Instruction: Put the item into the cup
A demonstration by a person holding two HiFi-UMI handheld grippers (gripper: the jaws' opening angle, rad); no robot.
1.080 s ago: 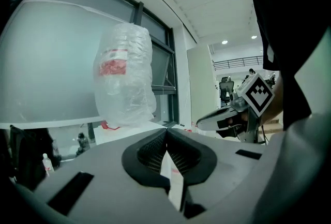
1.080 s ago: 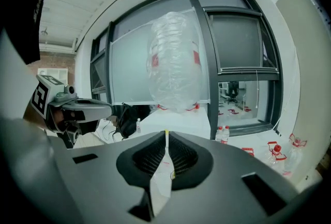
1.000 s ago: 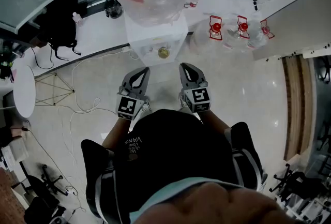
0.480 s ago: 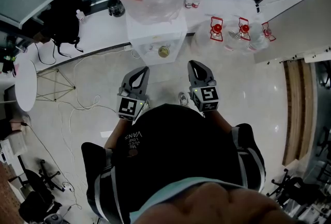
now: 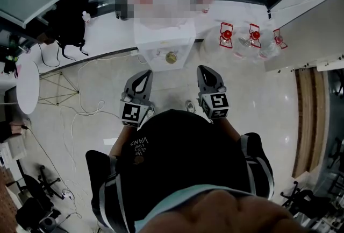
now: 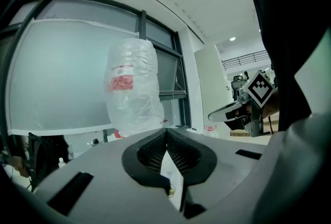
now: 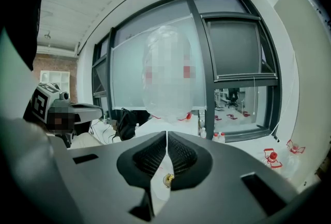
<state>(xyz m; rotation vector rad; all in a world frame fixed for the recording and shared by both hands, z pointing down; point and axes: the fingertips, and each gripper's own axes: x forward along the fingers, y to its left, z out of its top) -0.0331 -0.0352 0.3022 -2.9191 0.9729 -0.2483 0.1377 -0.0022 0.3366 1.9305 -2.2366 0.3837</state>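
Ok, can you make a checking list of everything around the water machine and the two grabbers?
Surface: pale glossy floor.
Job's things: no cup or item seen; small yellowish round thing on the water dispenser, cannot tell what.
Clutter: black backpack on the counter; jugs with red handles at the right.
Grippers: left gripper and right gripper both shut, nothing between the jaws.
Cables: loose cables on the floor, left side.
Surroundings: big water bottle atop the dispenser, large windows, round white table.
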